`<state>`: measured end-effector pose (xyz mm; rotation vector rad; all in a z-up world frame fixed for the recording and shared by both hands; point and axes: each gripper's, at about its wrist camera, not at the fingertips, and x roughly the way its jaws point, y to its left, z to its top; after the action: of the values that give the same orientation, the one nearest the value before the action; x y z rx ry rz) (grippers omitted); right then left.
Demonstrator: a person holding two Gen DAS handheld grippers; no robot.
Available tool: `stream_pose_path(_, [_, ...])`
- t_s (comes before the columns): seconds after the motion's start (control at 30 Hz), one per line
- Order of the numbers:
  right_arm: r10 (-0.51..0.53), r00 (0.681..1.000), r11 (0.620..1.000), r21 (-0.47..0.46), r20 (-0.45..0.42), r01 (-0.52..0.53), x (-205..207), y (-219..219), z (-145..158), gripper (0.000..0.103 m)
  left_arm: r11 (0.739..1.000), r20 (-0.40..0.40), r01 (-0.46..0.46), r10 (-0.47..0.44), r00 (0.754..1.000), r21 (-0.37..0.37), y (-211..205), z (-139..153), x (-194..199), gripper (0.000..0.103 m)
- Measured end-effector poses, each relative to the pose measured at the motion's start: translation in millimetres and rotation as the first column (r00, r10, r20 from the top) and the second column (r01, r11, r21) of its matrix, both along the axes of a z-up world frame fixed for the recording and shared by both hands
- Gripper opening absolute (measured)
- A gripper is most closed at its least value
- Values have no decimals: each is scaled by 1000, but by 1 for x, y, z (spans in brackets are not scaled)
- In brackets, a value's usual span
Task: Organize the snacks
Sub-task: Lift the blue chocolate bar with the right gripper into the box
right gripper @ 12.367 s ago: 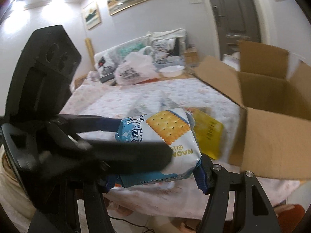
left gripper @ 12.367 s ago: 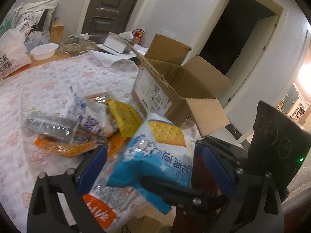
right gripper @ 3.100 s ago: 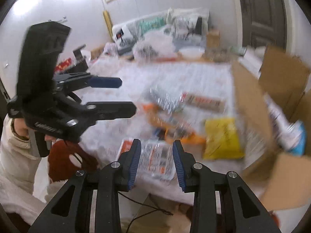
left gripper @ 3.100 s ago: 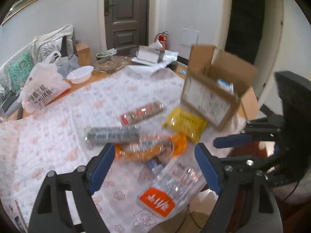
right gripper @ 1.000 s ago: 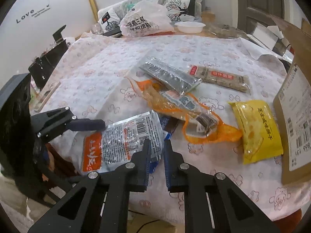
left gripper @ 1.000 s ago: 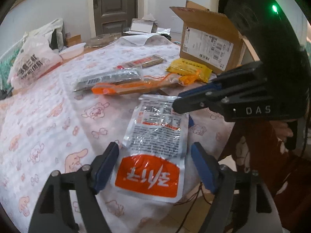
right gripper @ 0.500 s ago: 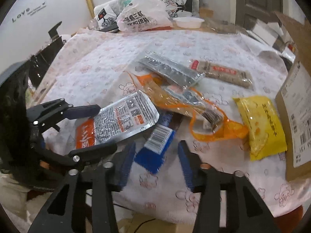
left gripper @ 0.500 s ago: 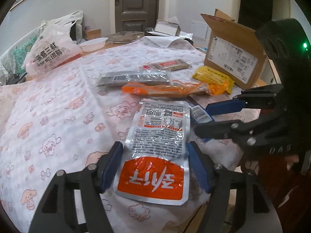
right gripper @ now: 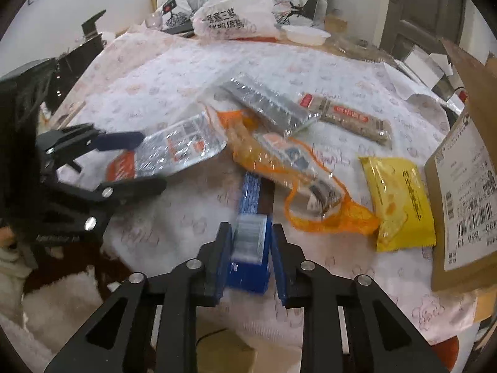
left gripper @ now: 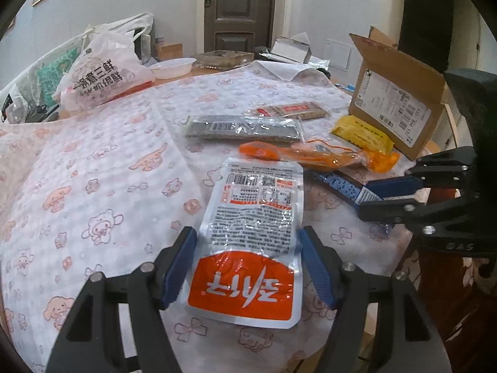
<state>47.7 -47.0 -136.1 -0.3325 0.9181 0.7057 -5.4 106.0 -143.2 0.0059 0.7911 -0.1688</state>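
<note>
The right gripper [right gripper: 251, 242] has just been closing its jaws, and they now clench the near end of a blue snack bar [right gripper: 250, 217] that half a second ago lay loose between them. The bar lies on the counter [left gripper: 102, 168] near its front edge, its far end tucked under the orange mesh bag of snacks [right gripper: 298, 171]. This reads as the next item being secured for packing, so lifting it toward the cardboard box [right gripper: 459, 186] at the right edge of the counter looks like the step in hand.

The left gripper [left gripper: 248, 264] has drawn its jaws in over the last second; they now frame the silver-and-orange pouch [left gripper: 251, 239], with the blue pads at its edges. Whether they actually press on the pouch cannot be told from either view.

Four more packs wait on the cartoon-print cloth: a long silver pack [left gripper: 245, 129], a brown bar with a red label [left gripper: 292, 110], a yellow packet [right gripper: 400, 199] just beside the box, and the mesh bag itself. Much of the sorting looks unfinished.

The mesh bag is the likely snag, since it overlaps the bar's far end and could drag along when the bar comes out. Farther back stand a white plastic bag with printed characters [left gripper: 99, 74] and a white bowl [left gripper: 172, 66], well apart from the work.
</note>
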Motion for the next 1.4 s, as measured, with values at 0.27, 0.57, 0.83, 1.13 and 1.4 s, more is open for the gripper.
stream_pose_path(0.27, [33,999,999,27,7,-34,6,17,-3,14,1000,15,-26,26,1000,16,4,7,-4,66])
stream_pose_path(0.57, [174,984,980,98,21,-176,-13,39,17,14,992,41,-115,113,993,44,28,24,-20,66])
stream_pose_path(0.83, [169,978,973,135,122,-185,-12,36,60,14,985,102,-166,160,982,50,38,54,-30,66])
stream_pose_path(1.13, [46,947,962,243,317,-128,-4,-35,146,14,988,266,-110,77,961,110,-10,145,-15,66])
stream_pose_path(1.4, [-151,919,955,295,364,40,28,-150,172,14,980,357,133,-177,917,146,-133,216,39,66])
